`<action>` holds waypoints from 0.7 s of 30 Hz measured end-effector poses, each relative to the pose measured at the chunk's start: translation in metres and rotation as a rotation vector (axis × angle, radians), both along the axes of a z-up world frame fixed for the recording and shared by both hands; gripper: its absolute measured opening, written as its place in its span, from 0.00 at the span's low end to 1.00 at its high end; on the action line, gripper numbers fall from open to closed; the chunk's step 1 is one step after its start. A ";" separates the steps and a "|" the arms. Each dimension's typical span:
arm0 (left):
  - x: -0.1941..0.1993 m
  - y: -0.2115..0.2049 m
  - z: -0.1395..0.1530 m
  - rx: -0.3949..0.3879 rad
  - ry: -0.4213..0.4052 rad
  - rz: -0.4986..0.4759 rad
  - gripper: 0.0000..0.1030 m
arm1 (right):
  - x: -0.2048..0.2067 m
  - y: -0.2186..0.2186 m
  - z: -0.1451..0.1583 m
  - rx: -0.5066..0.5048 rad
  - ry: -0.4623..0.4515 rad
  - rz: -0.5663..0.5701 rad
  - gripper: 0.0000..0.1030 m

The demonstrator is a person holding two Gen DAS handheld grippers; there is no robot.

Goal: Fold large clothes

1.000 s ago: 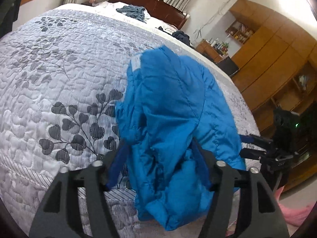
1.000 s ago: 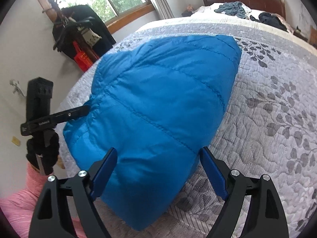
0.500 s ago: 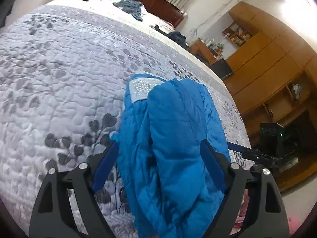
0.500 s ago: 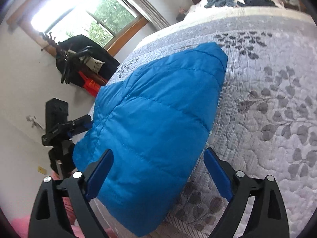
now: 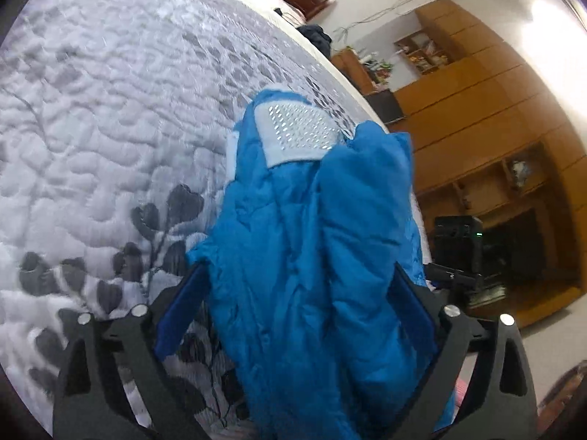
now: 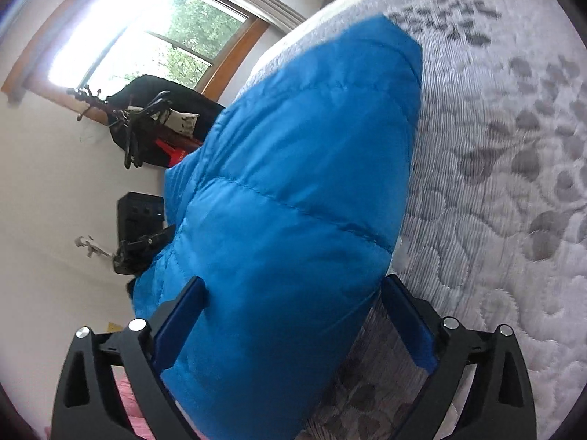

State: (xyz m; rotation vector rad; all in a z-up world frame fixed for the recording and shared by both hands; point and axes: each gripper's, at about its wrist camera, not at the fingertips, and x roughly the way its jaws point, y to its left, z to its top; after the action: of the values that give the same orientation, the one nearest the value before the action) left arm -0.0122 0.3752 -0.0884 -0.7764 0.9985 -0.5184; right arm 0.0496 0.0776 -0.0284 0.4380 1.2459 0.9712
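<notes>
Jacket [image 5: 315, 256] lies on the bed [image 5: 110, 110], already bundled into a narrow, long shape near the bed's edge, so by my reading the main folds are done or nearly so.

Left of the left claw [image 5: 297, 315] runs bare quilt with its grey leaf print. Between its fingers sits the rumpled end of the jacket, with loose folds and a pale perforated lining patch [image 5: 297, 132] showing ahead of the claw. That claw is spread wide, fingers on either side of the cloth and not pinching it. To its right, past the jacket, the other claw's dark body shows against wooden cabinets [image 5: 477, 110].

In the right wrist view, a window [image 6: 146, 36] and a hung black garment lie off to the left of the right claw [image 6: 293, 315]. Between its fingers is the jacket's smooth quilted side, plump and tidy. This claw is released too, straddling the bundle without gripping. Quilt stretches away to its right.

What seems left: the rumpled end looks unfinished and may want tucking or one last fold; the smooth side looks complete.
</notes>
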 end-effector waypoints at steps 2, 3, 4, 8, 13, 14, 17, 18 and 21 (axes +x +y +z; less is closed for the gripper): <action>0.005 0.000 -0.011 -0.050 0.000 -0.016 0.98 | 0.003 0.002 -0.009 0.035 0.043 0.005 0.96; 0.006 -0.001 -0.015 -0.071 -0.009 -0.024 0.98 | 0.004 0.003 -0.013 0.051 0.058 0.010 0.96; 0.007 -0.004 -0.016 -0.079 -0.021 -0.031 0.98 | 0.005 0.005 -0.016 0.068 0.070 0.016 0.97; 0.012 -0.018 -0.018 -0.075 -0.055 -0.063 0.98 | 0.005 0.018 -0.022 0.074 0.064 0.051 0.97; 0.015 -0.032 -0.019 -0.068 -0.099 -0.072 0.97 | -0.001 0.023 -0.018 0.058 0.023 0.062 0.86; 0.015 -0.034 -0.019 -0.071 -0.106 -0.067 0.94 | -0.002 0.021 -0.016 0.063 0.025 0.059 0.80; 0.014 -0.040 -0.020 -0.105 -0.100 -0.052 0.81 | -0.003 0.016 -0.006 0.070 0.017 0.055 0.64; 0.015 -0.042 -0.020 -0.108 -0.098 -0.047 0.77 | -0.004 0.014 -0.001 0.071 0.003 0.057 0.62; 0.020 -0.052 -0.019 -0.132 -0.095 -0.038 0.68 | -0.008 0.005 0.013 0.064 -0.035 0.052 0.56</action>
State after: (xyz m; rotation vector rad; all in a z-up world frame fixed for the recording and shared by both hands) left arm 0.0074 0.3231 -0.1072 -0.8439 0.8984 -0.6537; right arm 0.0420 0.0827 -0.0156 0.4386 1.2021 1.0613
